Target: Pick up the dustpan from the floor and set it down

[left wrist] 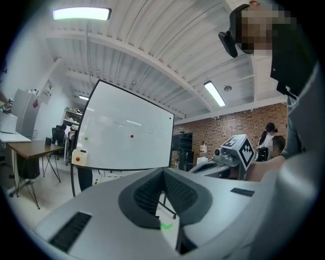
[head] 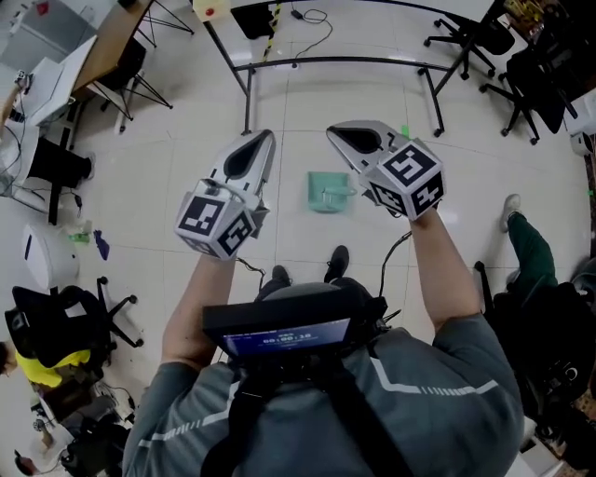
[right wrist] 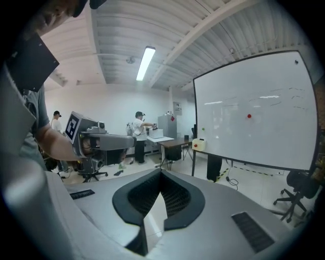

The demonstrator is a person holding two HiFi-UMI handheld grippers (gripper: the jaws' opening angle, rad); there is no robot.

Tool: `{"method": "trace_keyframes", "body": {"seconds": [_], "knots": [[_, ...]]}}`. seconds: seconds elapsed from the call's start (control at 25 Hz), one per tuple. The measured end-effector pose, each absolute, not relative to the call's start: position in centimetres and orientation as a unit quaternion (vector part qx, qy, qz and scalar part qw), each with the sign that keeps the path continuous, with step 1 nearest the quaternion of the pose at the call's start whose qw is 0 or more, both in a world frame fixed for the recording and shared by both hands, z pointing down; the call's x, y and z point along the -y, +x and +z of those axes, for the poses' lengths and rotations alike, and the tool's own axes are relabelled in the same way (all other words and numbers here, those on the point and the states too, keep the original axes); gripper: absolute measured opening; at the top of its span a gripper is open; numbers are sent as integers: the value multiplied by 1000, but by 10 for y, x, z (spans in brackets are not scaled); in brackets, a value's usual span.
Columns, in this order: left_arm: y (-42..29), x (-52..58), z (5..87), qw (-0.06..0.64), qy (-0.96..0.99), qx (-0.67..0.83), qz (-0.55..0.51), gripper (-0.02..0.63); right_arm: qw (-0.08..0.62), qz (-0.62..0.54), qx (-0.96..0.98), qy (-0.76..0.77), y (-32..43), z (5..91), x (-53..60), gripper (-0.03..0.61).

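A pale green dustpan (head: 328,193) lies on the tiled floor, seen in the head view between and below my two raised grippers. My left gripper (head: 265,137) is held up to the dustpan's left and is shut, with nothing between its jaws (left wrist: 163,171). To the dustpan's right, my right gripper (head: 333,132) is also shut and holds nothing (right wrist: 161,172). Neither gripper touches the dustpan. Both gripper views look out level across the room, and the dustpan is not in them.
A whiteboard (left wrist: 124,133) on a black tube stand (head: 335,63) is just beyond the dustpan. Office chairs (head: 480,37) stand at the far right, and a desk (head: 88,51) with more chairs at the left. Another person's leg (head: 529,250) is at the right, and cables (head: 312,20) lie on the floor.
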State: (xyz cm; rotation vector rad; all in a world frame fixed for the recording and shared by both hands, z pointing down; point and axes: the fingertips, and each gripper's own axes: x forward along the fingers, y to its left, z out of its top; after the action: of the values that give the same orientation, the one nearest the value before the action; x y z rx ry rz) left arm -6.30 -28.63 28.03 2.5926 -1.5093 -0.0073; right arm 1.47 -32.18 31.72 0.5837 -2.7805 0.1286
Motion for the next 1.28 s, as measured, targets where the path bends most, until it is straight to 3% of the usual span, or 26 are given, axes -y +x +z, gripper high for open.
{"method": "trace_keyframes", "body": {"seconds": [0.64,0.92,1.28], "knots": [[-196,71,263,80,885,458,-16,28,114,46,943,309,-94,271,116,18],[-204,27,252,85,896,435,-22,27,108,46,933,340,-96,255,61,18],[-162,6,230,82,894,439,-32,28,108,30,935,336,-52,235,38,18]]}}
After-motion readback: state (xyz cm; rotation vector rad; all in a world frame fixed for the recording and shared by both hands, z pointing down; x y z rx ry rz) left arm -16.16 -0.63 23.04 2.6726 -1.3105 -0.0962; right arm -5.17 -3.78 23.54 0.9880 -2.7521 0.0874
